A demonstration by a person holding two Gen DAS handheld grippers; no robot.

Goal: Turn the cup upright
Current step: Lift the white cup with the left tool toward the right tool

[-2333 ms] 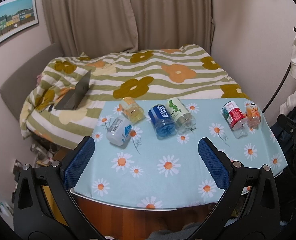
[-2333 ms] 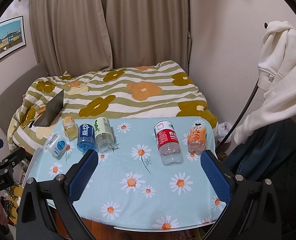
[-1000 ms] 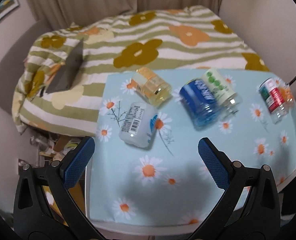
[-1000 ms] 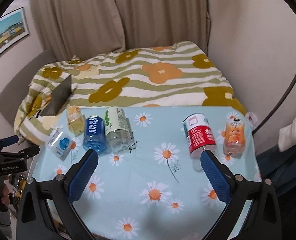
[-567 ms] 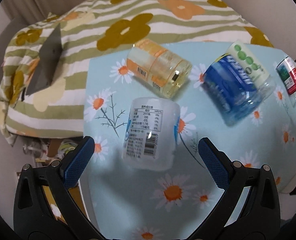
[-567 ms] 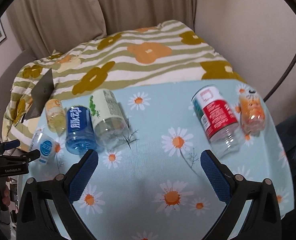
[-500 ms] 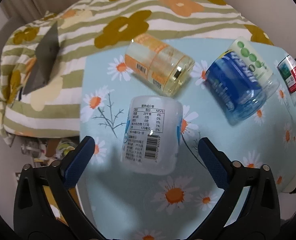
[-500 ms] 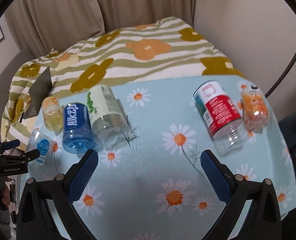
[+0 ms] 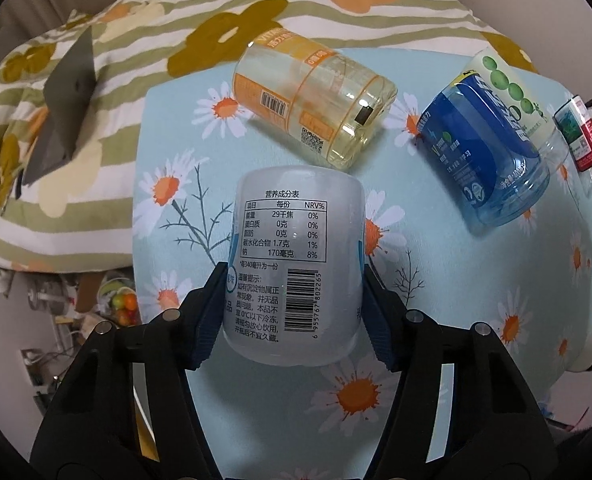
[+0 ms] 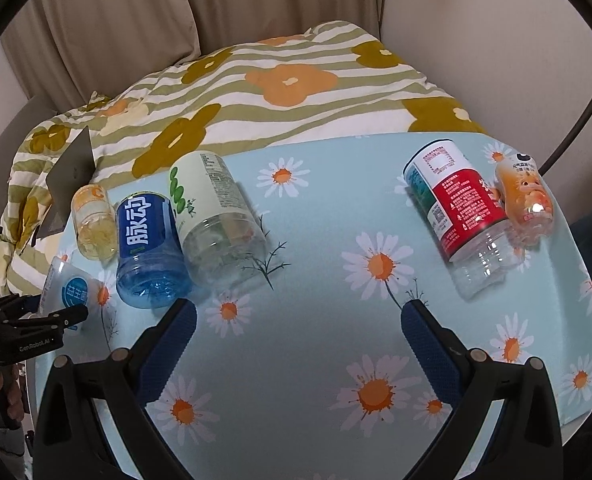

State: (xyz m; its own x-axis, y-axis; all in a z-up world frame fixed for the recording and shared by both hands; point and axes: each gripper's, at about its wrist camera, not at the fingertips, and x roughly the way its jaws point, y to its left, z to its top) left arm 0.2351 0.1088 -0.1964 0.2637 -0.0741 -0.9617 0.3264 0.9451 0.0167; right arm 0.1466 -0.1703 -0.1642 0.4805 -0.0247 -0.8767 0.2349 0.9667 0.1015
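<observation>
Left wrist view showed our left gripper [image 9: 294,300] jaws pinching the frosted white plastic cup [image 9: 296,264] lying sideways, ready for uprighting, while our right gripper [image 10: 297,336] jaws hung spread.

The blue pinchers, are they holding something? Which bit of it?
The left gripper clamps the frosted white plastic cup by its two sides, near the end closest to the camera. The right gripper is open, holding nothing.
</observation>
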